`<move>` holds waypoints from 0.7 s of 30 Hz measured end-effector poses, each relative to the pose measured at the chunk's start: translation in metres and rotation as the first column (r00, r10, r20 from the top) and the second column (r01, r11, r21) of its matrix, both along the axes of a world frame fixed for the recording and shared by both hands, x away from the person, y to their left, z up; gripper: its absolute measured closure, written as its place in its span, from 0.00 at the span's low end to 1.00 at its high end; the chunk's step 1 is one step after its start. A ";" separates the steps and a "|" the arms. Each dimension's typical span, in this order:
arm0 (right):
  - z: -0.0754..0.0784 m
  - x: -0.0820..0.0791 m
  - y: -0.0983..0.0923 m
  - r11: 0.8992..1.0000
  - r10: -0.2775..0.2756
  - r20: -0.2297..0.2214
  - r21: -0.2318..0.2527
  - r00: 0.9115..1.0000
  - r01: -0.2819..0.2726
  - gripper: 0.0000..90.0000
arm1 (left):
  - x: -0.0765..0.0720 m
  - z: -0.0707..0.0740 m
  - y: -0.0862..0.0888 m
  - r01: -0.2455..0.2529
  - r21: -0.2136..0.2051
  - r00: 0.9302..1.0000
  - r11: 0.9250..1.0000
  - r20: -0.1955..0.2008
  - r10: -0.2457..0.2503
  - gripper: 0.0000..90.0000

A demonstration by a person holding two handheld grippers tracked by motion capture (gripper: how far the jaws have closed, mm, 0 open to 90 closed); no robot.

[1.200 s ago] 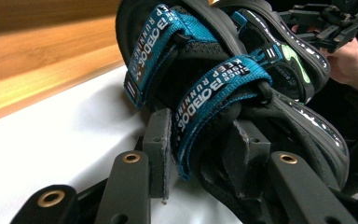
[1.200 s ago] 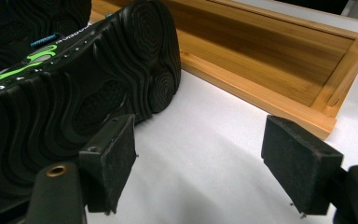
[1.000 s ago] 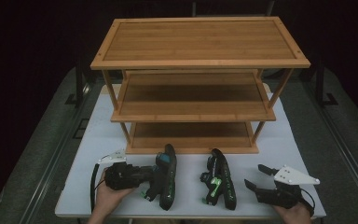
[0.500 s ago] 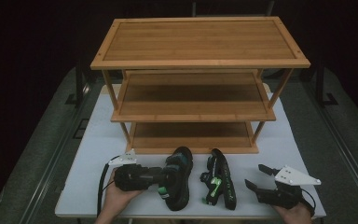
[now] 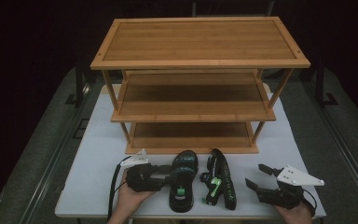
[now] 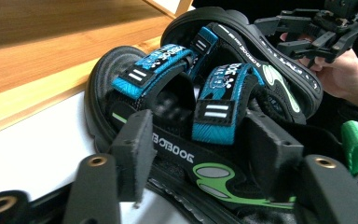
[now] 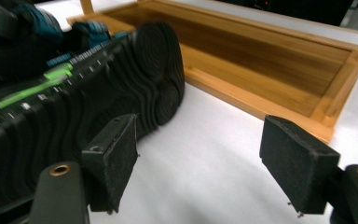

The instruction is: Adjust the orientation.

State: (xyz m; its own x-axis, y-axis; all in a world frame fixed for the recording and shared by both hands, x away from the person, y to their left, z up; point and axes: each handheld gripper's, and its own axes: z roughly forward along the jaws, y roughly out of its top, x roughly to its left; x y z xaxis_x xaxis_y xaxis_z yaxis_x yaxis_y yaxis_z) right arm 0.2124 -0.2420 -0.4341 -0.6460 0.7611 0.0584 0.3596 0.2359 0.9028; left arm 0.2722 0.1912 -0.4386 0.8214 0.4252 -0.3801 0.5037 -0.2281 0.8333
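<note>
The left sandal (image 5: 182, 179) now lies flat, sole down, where it stood on edge a second ago. The left gripper (image 5: 167, 173) has just been opening and straddles its side without pressing; the right gripper (image 5: 257, 178) hangs wide and empty. Pulling out crooked could snag a strap (image 6: 219, 105) and drag the left sandal into the right sandal (image 5: 220, 185).

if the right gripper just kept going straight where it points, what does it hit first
Probably the tipped sandal on its side: the right gripper points along the white table, the sole just left of its line. Depth is unclear; the wooden rack lies beyond.

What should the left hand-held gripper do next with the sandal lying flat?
Probably back off a little. The left hand-held gripper has just been opening; its pads sit either side of the flat sandal without pressing. That sandal rests sole-down by the rack, so it looks set down. The other sandal lies on its side.
</note>
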 end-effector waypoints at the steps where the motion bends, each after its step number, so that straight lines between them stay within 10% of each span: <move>1: 0.000 0.000 0.000 1.000 0.000 0.000 0.000 1.000 0.000 0.30 | -0.001 0.000 -0.001 0.002 -0.004 1.000 1.000 0.000 -0.002 0.48; 21: 0.032 -0.009 0.049 0.988 0.132 0.078 0.075 0.988 -0.138 0.97 | -0.005 0.001 -0.006 0.010 0.011 1.000 1.000 0.017 -0.010 0.49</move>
State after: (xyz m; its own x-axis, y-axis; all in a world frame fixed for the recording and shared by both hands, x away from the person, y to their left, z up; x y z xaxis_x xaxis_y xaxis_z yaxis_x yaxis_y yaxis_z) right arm 0.2036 -0.1932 -0.4022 -0.7474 0.6612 0.0650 0.2621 0.2036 0.9433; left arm 0.2676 0.1856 -0.4372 0.8317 0.4213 -0.3615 0.4873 -0.2421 0.8390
